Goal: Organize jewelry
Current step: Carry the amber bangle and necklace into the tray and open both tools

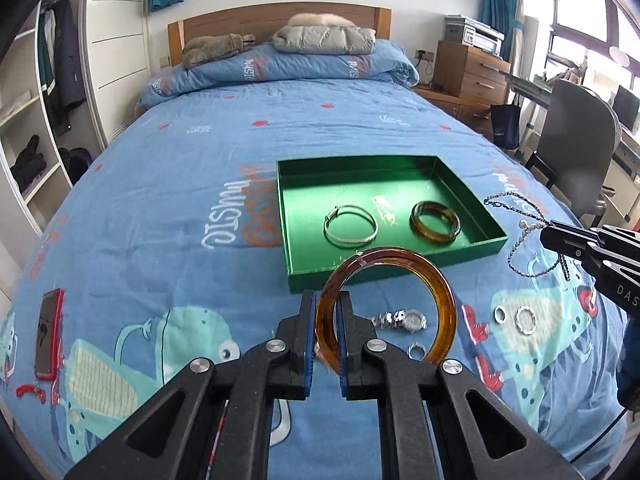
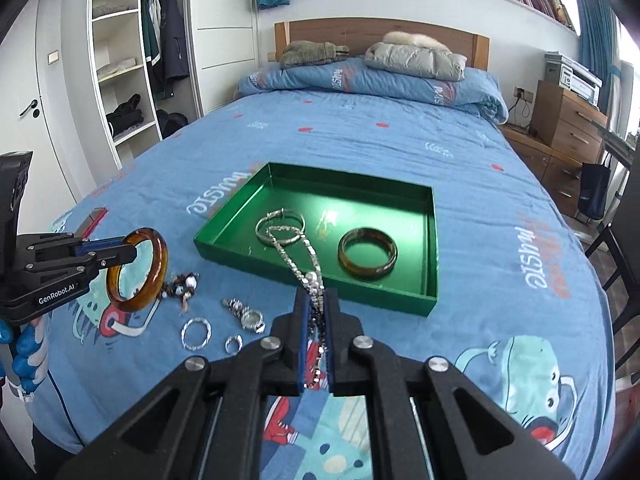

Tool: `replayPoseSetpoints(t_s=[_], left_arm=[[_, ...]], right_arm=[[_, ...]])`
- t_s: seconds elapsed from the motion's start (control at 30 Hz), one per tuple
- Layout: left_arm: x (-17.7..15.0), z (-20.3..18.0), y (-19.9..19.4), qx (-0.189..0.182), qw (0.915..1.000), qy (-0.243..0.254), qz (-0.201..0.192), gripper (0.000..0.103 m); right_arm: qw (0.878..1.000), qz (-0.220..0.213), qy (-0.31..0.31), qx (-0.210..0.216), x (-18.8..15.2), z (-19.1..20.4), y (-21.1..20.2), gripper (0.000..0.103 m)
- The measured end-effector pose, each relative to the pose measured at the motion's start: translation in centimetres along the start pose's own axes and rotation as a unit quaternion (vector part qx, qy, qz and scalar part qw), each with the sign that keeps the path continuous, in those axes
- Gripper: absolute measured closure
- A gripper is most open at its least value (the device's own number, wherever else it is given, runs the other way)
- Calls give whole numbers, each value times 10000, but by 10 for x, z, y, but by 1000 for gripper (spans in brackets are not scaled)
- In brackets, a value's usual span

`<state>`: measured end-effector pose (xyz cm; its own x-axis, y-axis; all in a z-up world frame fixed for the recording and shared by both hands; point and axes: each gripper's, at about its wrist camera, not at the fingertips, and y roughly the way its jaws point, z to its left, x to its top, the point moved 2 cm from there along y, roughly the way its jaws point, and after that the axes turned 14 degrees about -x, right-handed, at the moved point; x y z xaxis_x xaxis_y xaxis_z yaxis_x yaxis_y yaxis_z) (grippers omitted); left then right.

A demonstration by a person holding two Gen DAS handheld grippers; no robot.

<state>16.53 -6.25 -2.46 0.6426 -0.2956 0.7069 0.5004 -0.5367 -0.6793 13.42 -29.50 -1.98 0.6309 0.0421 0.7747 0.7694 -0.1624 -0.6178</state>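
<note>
The reference landmark is the green tray [image 1: 394,276], which lies on the blue bed cover [image 1: 200,152].

Left tool [image 1: 327,332]: pinching the amber bangle [image 1: 446,312]. The pads clamp one side of the ring, and the bangle hangs clear of the bed cover, in front of the tray's near wall.

Right tool [image 2: 316,344]: pressed together on the silver chain [image 2: 298,270]. The chain runs between the pads, and its free loop hangs ahead of the tool tips, level with the tray's near edge. In the left wrist view this tool sits to the right of the tray with the chain dangling from its tip.

Inside the tray:
- Silver bangle [image 1: 351,226], left half of the floor.
- Dark amber bangle [image 1: 435,222], right half of the floor, apart from the silver bangle.

On the bed cover, in front of the tray:
- Wristwatch [image 2: 246,316].
- Large silver ring [image 2: 196,334].
- Small silver ring [image 2: 233,344], just beside the watch.
- Beaded piece [image 2: 184,286].

A red phone [image 1: 49,336] lies on the bed cover, well to the left of the tray.
</note>
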Motion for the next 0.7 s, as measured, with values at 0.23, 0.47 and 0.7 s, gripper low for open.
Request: replayPoseSetpoints(t_s=[0.23, 0.47, 0.7], left_arm=[[72, 4, 47, 87, 9999, -21, -50, 93], [119, 25, 117, 265, 9994, -190, 143, 93], [129, 47, 186, 369, 9967, -443, 580, 93]], right_arm=[[9995, -245, 144, -119, 64, -12, 40, 97], [9995, -30, 256, -175, 102, -19, 115, 97], [9976, 544, 249, -345, 94, -22, 191, 97]])
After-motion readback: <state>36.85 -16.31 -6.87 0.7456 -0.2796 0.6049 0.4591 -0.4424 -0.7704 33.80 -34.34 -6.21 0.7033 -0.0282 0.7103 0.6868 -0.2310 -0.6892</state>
